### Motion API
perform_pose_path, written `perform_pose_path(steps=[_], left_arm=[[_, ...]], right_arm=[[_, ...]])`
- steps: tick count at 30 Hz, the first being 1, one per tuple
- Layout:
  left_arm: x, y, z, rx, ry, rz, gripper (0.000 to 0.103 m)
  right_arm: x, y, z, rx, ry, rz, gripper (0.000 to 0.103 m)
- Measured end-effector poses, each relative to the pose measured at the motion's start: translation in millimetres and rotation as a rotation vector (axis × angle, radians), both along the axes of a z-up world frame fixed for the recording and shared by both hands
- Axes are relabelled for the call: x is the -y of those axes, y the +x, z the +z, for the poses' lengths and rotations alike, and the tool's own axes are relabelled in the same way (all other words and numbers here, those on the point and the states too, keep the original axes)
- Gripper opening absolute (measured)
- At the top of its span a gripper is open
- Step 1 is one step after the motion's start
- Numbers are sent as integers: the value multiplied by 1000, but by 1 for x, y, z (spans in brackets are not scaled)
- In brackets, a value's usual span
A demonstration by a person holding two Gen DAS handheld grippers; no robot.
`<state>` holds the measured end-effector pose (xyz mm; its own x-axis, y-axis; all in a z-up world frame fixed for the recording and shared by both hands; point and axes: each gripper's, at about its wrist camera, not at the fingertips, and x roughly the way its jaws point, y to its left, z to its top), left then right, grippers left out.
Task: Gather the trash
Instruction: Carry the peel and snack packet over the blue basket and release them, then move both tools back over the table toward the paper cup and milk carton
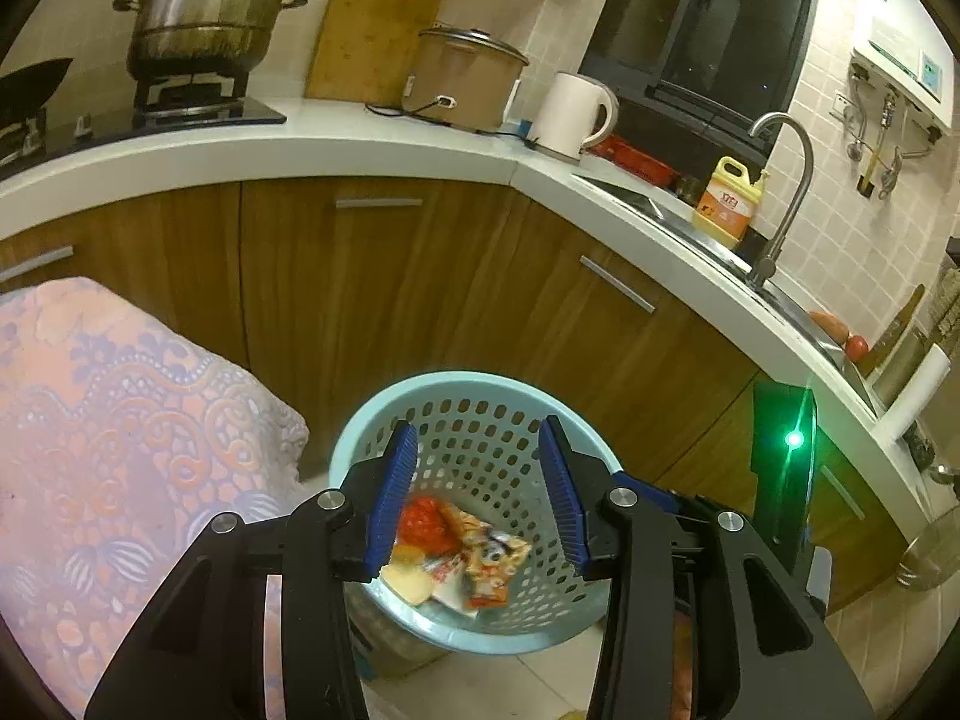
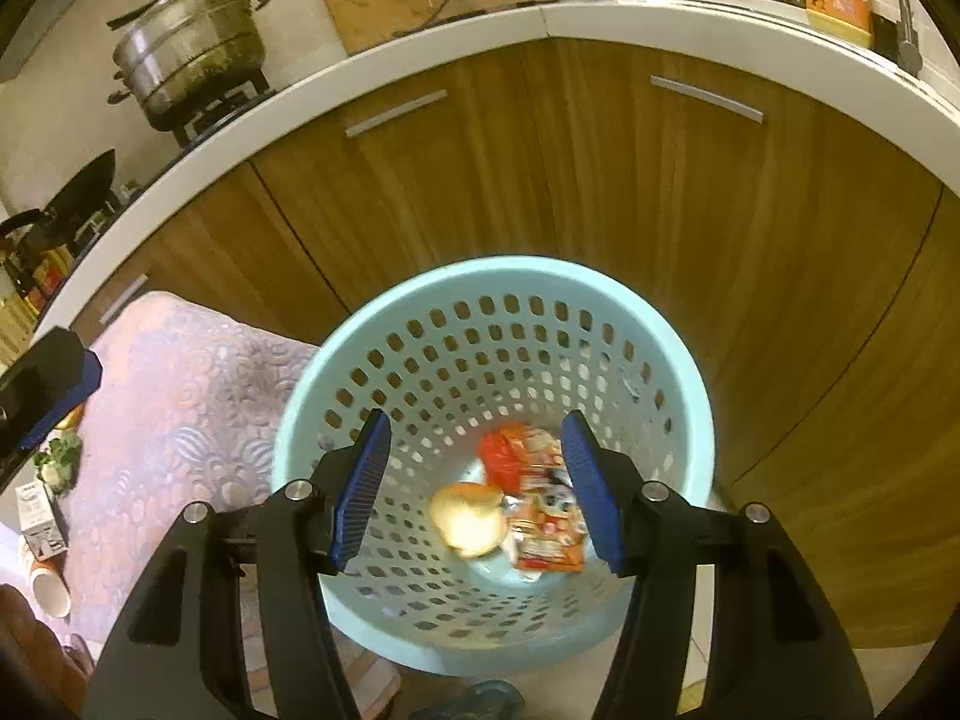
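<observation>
Both grippers hang apart-jawed and empty, left gripper (image 1: 480, 495), right gripper (image 2: 477, 480), over the blue basket (image 2: 384, 324). Wrappers (image 2: 543, 531) and bread piece (image 2: 468, 519) lie at basket bottom, below the jaws.

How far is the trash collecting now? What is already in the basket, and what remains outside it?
Done: a red wrapper, a printed snack packet and a pale round scrap lie in the blue basket. In hand: nothing; the left gripper and right gripper are open above it. Left: a small carton and greenish scraps beside the patterned cloth.
</observation>
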<state>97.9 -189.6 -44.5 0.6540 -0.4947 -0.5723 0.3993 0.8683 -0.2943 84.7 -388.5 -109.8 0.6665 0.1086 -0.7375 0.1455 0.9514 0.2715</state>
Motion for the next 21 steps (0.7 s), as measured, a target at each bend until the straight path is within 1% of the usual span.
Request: perform_pose_path(steps=[6,7,8,12,16,19,21], left_arm=[[-19,-18,21,25,-30,-2,43],[-23,-21,26,30,-37,-3,44],[-29,-25,33,42,-42,2,48],[-55,-42,61,109,-44,37,63],[-87,-56,84,173,-31,98,68],[-112,-62,95,192,-38,141,70],[-131,-67,104,202,-38,172,74]], right_arm=[[-17,-1,18,48,-2,29,56],[-21,-1,22,59,1,41,56],[-27,0,26,70,3,55,56],[-65,2,46,122,-22,144,56],[-109,4,65,176,-46,242,56],[-145,4,77,212,-71,328,56],[-171,4,83,234,-93,383,56]])
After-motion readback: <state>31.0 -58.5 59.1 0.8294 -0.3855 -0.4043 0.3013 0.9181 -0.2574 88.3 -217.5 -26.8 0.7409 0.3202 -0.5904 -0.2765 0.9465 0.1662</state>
